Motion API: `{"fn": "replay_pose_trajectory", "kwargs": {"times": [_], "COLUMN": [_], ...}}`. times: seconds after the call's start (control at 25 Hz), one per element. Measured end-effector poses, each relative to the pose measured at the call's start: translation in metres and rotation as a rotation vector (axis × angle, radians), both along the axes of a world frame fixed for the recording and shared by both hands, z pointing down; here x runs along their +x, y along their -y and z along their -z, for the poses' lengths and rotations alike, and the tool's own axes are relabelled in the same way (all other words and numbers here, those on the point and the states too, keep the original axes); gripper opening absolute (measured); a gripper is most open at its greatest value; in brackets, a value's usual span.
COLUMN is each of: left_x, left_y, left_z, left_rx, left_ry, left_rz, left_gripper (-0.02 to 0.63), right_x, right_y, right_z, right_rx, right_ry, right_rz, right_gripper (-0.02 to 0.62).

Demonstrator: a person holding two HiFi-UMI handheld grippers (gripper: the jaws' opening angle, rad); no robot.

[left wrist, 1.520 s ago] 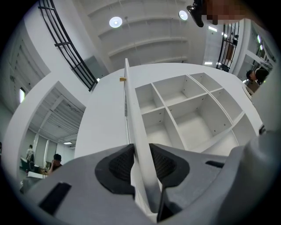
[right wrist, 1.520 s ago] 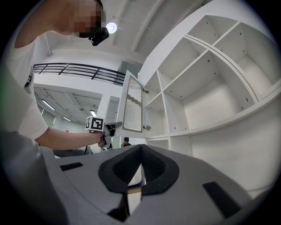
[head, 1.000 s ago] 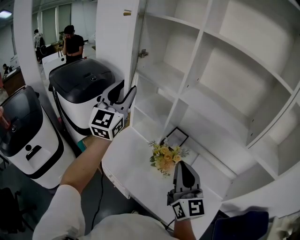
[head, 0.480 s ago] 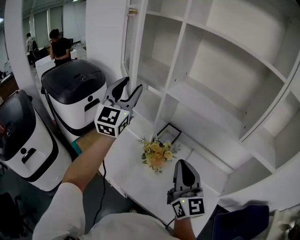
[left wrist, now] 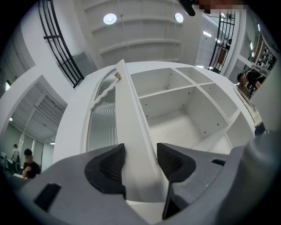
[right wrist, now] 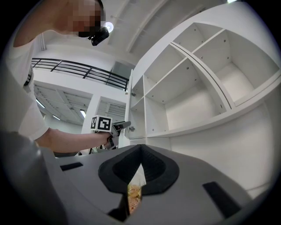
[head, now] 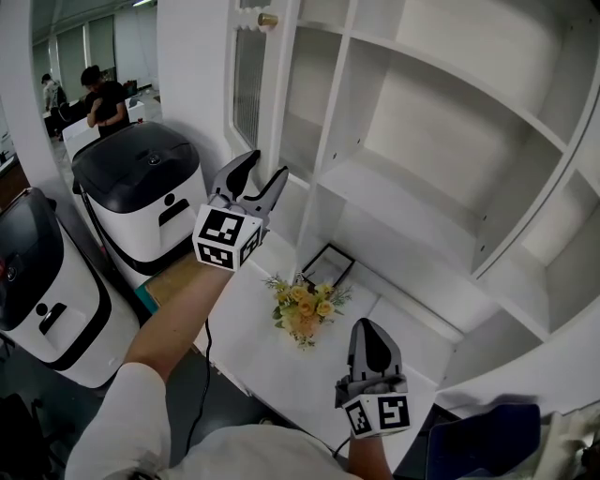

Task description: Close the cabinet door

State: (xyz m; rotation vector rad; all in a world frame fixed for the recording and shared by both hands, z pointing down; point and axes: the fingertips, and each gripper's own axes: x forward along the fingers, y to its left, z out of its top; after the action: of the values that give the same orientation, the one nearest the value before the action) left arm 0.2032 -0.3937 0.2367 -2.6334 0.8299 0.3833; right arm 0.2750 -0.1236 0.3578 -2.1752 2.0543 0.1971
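Observation:
The white cabinet door (head: 283,103) with a ribbed glass panel and a brass knob (head: 268,19) stands partly open at the left side of the open-shelved cabinet (head: 441,122). My left gripper (head: 265,171) is at the door's lower free edge. In the left gripper view that edge (left wrist: 134,118) runs up between the jaws of the left gripper (left wrist: 140,151). The jaws are opening and the pads (left wrist: 112,165) do not visibly press on it. My right gripper (head: 367,330) hangs low near the counter, shut and empty (right wrist: 140,151).
A bunch of yellow flowers (head: 302,305) and a small black picture frame (head: 326,265) sit on the cabinet's white counter (head: 272,361). Two white machines with black lids (head: 141,178) (head: 37,281) stand on the left. A person (head: 98,98) stands in the far background.
The door has swung round towards the cabinet, and its glass panel now shows. My left gripper moved right with it and its jaws spread wider. The right gripper barely shifted.

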Motion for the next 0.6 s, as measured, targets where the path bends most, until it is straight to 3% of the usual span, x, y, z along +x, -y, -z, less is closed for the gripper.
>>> {"fn": "replay_pose_trajectory", "kwargs": {"times": [0.24,0.6], "left_x": [0.019,0.039], "left_y": [0.002,0.007], "left_z": [-0.001,-0.003], "left_rx": [-0.004,0.013], "left_ry": [0.070,0.103], "left_rz": [-0.058,-0.084], "left_gripper": [0.210,0.210], "right_x": [0.007,0.016], "right_y": [0.010,0.027], "right_z": [-0.004,-0.009], "right_rx": [-0.009,-0.017], "right_ry": [0.007,0.019], "right_rz": [0.010,0.033], "right_gripper": [0.000,-0.002]}}
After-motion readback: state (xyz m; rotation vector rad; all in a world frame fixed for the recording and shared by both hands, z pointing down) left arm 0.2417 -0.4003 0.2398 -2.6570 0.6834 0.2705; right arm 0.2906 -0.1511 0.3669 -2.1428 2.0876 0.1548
